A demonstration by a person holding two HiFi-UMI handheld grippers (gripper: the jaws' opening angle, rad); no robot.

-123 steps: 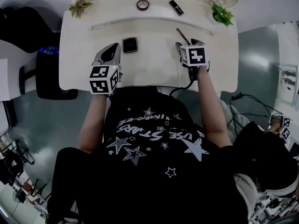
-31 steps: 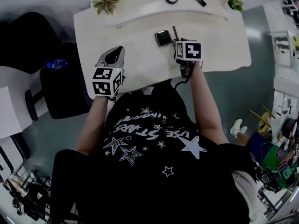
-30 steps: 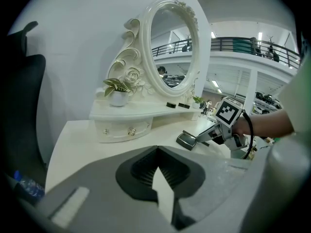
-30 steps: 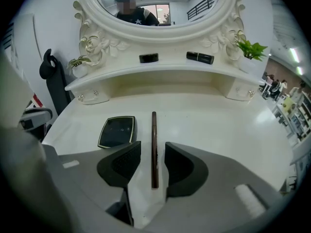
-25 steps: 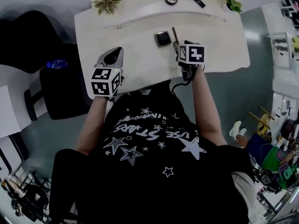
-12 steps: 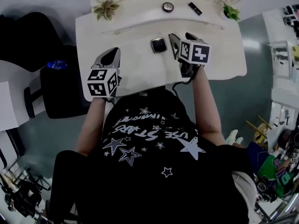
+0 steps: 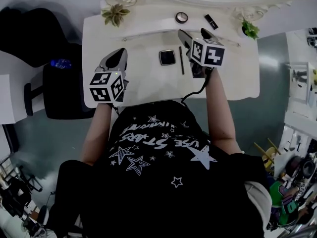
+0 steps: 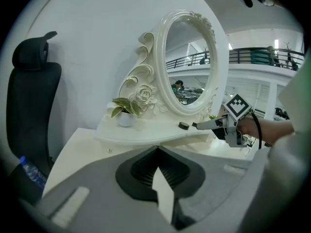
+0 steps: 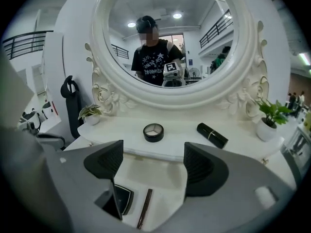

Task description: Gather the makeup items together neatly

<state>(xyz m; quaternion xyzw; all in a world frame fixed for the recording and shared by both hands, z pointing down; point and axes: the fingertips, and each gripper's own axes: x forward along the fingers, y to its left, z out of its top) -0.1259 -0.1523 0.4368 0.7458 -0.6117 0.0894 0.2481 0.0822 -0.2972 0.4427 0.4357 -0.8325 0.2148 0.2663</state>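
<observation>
A square black compact [image 7: 167,57] lies mid-table with a thin dark pencil [image 7: 181,60] just right of it; both show under the right gripper's jaws as the compact [image 9: 121,199] and pencil [image 9: 144,208]. On the raised back shelf sit a round black compact [image 7: 181,17] [image 9: 153,132] and a black lipstick [image 7: 211,21] [image 9: 212,135]. My right gripper [image 7: 195,34] [image 9: 154,155] hangs above the table, facing the shelf; its jaws have just been opening and stand open with nothing between them. My left gripper [image 7: 115,57] [image 8: 158,148] hovers at the table's left, shut and holding nothing.
An ornate white oval mirror [image 9: 170,42] stands behind the shelf. Small potted plants sit at the shelf's left [image 7: 115,15] and right [image 7: 250,30] ends. A black chair [image 7: 59,88] stands left of the white table [image 7: 233,73].
The right gripper has risen and moved toward the shelf with its jaws spreading, leaving the pencil lying beside the square compact. The left gripper lifted slightly.
</observation>
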